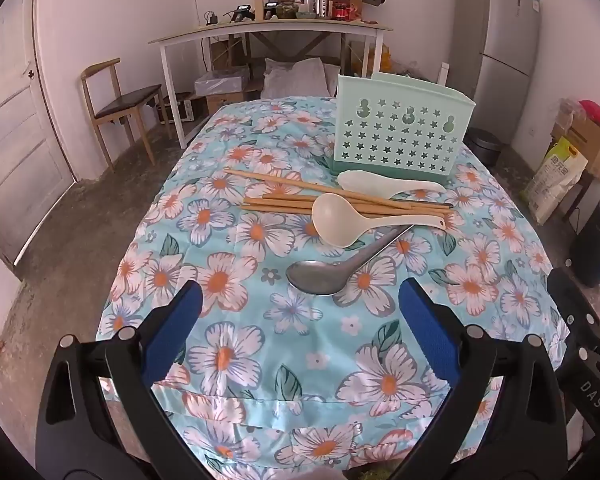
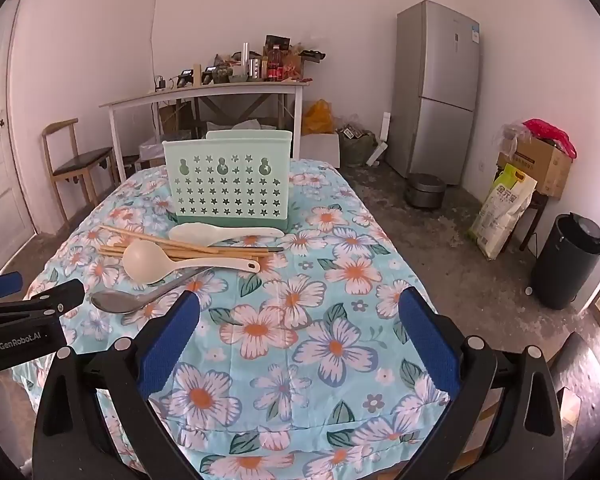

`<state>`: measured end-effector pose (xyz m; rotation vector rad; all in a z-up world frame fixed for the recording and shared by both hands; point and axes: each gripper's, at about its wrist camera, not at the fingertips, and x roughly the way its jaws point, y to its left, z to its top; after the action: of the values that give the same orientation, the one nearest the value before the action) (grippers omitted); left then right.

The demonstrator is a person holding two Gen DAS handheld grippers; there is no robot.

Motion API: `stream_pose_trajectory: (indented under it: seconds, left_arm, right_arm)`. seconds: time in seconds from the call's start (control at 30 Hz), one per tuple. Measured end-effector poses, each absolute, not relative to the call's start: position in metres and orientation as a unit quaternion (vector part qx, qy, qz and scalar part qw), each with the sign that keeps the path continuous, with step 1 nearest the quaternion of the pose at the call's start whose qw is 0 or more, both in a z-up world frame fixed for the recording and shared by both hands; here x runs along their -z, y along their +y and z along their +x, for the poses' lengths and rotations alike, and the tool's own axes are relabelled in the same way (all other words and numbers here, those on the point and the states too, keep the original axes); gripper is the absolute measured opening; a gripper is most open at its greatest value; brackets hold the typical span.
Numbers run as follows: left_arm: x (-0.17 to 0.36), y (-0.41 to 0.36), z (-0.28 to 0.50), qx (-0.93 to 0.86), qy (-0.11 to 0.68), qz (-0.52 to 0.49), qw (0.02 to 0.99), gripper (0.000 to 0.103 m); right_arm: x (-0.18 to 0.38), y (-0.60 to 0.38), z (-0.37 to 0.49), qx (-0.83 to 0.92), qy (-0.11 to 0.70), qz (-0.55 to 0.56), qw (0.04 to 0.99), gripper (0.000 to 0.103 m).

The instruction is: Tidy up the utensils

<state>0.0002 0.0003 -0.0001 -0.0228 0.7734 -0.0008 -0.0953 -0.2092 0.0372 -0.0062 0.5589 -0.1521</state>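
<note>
Left wrist view: the left gripper (image 1: 300, 304) hangs wide and empty, the metal spoon (image 1: 320, 278) just ahead at twelve o'clock, its handle running toward two o'clock under the cream ladle (image 1: 340, 220).

Right wrist view: the right gripper (image 2: 300, 312), also spread and empty, has that spoon at ten o'clock, farther off; the left looks better placed.

I see my right hand-held gripper (image 2: 298, 334) spread wide over the floral worktop (image 2: 340, 264), holding nothing. Ahead, ladle (image 2: 152, 262), metal spoon (image 2: 116, 302) and chopsticks (image 2: 188, 250) lie before the green holder (image 2: 228, 184).
</note>
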Motion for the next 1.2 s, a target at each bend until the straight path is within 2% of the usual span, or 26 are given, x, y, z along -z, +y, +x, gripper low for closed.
stream_pose_trajectory:
  seconds: [1.2]
  left_arm:
    - [0.006, 0.013, 0.001, -0.031, 0.39, -0.015, 0.92, 0.095]
  right_arm:
    - [-0.034, -0.204, -0.09, 0.072, 0.299, -0.017, 0.951, 0.097]
